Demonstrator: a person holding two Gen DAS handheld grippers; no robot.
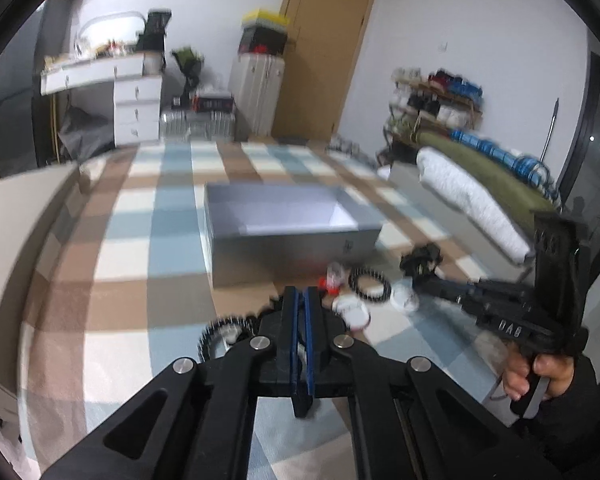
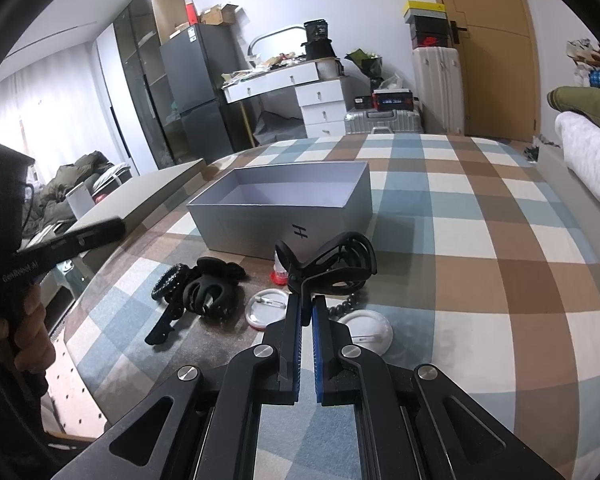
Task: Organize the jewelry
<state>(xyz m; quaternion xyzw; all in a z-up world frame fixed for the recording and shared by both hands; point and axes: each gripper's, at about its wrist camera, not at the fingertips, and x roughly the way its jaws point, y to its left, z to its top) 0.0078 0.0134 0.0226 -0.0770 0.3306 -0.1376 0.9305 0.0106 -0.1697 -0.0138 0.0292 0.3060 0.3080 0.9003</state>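
Jewelry lies scattered on the plaid bedspread [image 2: 480,240] just in front of the open grey box [image 2: 284,208], seen at the middle of your right wrist view: a black beaded bracelet [image 2: 168,280] and a black hair claw [image 2: 208,296] at centre left, touching each other, a white pin badge [image 2: 266,310] beside them, and a second white badge [image 2: 370,330] right of your fingers. Your right gripper [image 2: 306,308] is closed on a black claw clip [image 2: 332,266], pinching its handle end so the clip rides above the bedding, near the box's front wall marked with an "H". Your left gripper [image 1: 300,300], at lower centre of its own blurred view, has its blue-padded fingers [image 1: 310,320] drawn nearly together, with nothing visible between them; a dark beaded ring [image 1: 220,332] shows just to its left. Your right hand [image 1: 540,376] appears at the lower right there, and the box's interior shows white.
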